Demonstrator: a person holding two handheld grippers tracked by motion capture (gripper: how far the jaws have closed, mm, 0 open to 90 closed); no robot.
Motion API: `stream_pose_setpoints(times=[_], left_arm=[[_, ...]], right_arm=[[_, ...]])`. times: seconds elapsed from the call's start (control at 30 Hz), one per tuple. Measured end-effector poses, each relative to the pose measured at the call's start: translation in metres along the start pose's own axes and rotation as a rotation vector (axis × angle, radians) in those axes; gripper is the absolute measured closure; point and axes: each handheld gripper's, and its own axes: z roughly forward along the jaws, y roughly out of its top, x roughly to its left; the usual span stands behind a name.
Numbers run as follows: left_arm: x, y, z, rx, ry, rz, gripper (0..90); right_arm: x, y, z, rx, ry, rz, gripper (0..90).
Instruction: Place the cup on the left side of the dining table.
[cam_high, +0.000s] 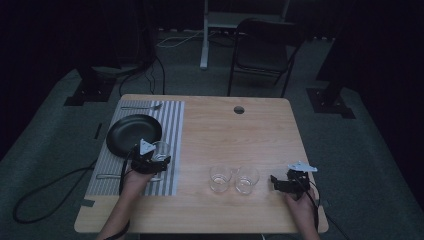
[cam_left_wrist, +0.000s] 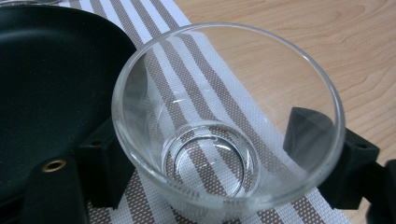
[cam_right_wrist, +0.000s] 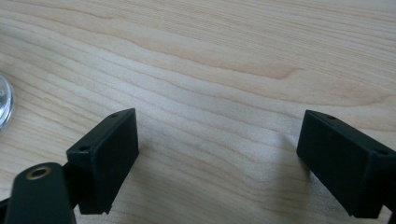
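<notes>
A clear empty glass (cam_left_wrist: 224, 140) stands between the jaws of my left gripper (cam_left_wrist: 208, 123), which press on its two sides. In the high view this glass (cam_high: 161, 148) and left gripper (cam_high: 158, 157) are over the striped placemat (cam_high: 172, 120), just right of a black plate (cam_high: 131, 132). Whether the glass rests on the mat or is lifted I cannot tell. Two more clear glasses (cam_high: 220, 178) (cam_high: 246, 179) stand side by side on the wooden table (cam_high: 235, 135). Right of them my right gripper (cam_high: 276, 182) is open over bare wood, its jaws (cam_right_wrist: 219, 116) wide apart with nothing between them.
A fork (cam_high: 142, 107) lies at the far end of the placemat and another utensil (cam_high: 107, 176) near its front end. The table has a round cable hole (cam_high: 239, 109). A dark chair (cam_high: 265, 47) stands behind the table. A glass edge (cam_right_wrist: 3, 102) shows at the left.
</notes>
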Motion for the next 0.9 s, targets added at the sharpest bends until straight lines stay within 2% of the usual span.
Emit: stream_pose_setpoints(times=[0.03, 0.17, 0.23, 0.3, 0.47, 0.5, 0.67, 0.8, 0.9], left_arm=[[0.000, 0.000, -0.001, 0.000, -0.010, 0.000, 14.7], [0.000, 0.000, -0.003, 0.013, 0.005, 0.003, 12.7], [0.001, -0.001, -0.004, 0.011, -0.011, -0.001, 9.1], [0.001, -0.002, -0.005, 0.022, -0.014, 0.006, 1.2], [-0.002, -0.007, -0.011, -0.018, 0.016, 0.028, 1.1], [-0.002, -0.008, -0.012, -0.031, 0.005, 0.022, 1.1], [-0.002, -0.013, -0.017, -0.012, -0.009, 0.004, 1.2], [-0.003, -0.016, -0.021, -0.009, 0.008, 0.005, 1.1], [-0.002, -0.019, -0.027, -0.003, 0.023, -0.010, 1.2]], right_arm=[[0.000, 0.000, 0.000, 0.000, 0.000, 0.000, 12.3], [0.000, 0.000, 0.000, 0.000, 0.000, 0.000, 12.3], [0.000, 0.000, 0.000, 0.000, 0.000, 0.000, 12.3], [0.000, 0.000, 0.000, 0.000, 0.000, 0.000, 12.2], [0.000, 0.000, 0.000, 0.000, 0.000, 0.000, 12.3], [0.000, 0.000, 0.000, 0.000, 0.000, 0.000, 12.3], [0.000, 0.000, 0.000, 0.000, 0.000, 0.000, 12.3], [0.000, 0.000, 0.000, 0.001, 0.000, 0.000, 12.3], [0.000, 0.000, 0.000, 0.001, 0.000, 0.002, 12.3]])
